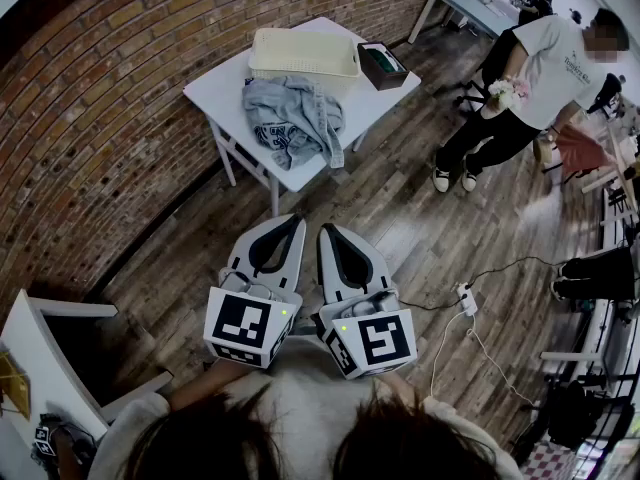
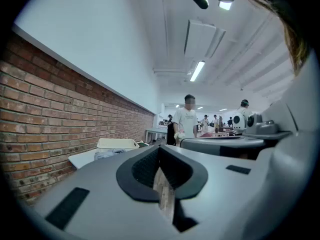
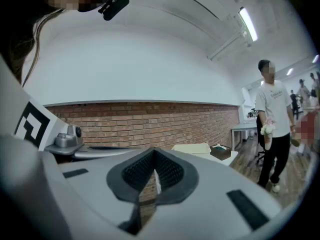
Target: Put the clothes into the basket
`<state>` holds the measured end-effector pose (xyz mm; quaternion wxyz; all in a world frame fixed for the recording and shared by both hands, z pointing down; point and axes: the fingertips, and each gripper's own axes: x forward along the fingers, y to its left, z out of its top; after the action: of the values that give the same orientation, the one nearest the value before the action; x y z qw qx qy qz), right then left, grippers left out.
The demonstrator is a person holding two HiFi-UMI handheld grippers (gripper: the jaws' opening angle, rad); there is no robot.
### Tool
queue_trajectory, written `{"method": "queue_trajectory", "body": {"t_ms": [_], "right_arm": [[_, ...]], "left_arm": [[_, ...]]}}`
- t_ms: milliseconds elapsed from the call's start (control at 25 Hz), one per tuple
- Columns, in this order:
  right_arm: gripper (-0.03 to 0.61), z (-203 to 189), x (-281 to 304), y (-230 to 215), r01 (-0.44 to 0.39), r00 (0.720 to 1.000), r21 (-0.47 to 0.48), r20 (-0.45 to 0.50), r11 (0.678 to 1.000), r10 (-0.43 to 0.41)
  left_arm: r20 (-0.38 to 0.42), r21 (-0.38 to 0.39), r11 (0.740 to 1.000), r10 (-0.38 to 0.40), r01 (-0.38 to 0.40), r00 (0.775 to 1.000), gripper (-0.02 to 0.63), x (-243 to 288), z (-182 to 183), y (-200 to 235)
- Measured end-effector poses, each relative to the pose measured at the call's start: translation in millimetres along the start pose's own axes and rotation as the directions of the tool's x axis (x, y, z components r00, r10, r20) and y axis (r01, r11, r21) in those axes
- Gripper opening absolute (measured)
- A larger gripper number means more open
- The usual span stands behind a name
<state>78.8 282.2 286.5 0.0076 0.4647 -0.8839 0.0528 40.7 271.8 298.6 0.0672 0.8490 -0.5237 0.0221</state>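
A crumpled grey garment (image 1: 293, 118) lies on a small white table (image 1: 225, 86) by the brick wall, partly hanging over its front edge. Just behind it stands a cream basket (image 1: 303, 53). My left gripper (image 1: 288, 220) and right gripper (image 1: 327, 231) hover side by side over the wooden floor, well short of the table, both shut with nothing in them. The left gripper view shows its closed jaws (image 2: 160, 150) with the basket (image 2: 117, 143) and the garment (image 2: 106, 154) far off. The right gripper view shows its closed jaws (image 3: 154, 152) and the basket (image 3: 192, 148) beyond.
A dark open box (image 1: 382, 65) sits on the table to the right of the basket. A person (image 1: 530, 78) stands at the right. A power strip with cables (image 1: 466, 298) lies on the floor. White furniture (image 1: 40, 358) is at the lower left.
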Motion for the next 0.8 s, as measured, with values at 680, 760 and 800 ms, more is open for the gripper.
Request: {"method": "queue_trajectory", "body": {"t_ms": [680,760,800], "right_arm": [[0.006,-5,4,27,-0.014,0.999,0.034,0.032,0.999,0.013],[0.006,-8,6,26,0.013,1.0,0.03,0.028,0.999,-0.014],[0.006,-10,7,25,0.025,0.999,0.034,0.026,0.999,-0.026]], "left_arm": [[0.002,-0.037,0.999,-0.04,0.04,0.999,0.008,-18,-13,19],[0.001,-0.04,0.999,-0.037,0.037,0.999,0.009,-20,-16,27],[0.001,-0.044,0.998,-0.039,0.039,0.999,0.009,-20,-16,31]]}}
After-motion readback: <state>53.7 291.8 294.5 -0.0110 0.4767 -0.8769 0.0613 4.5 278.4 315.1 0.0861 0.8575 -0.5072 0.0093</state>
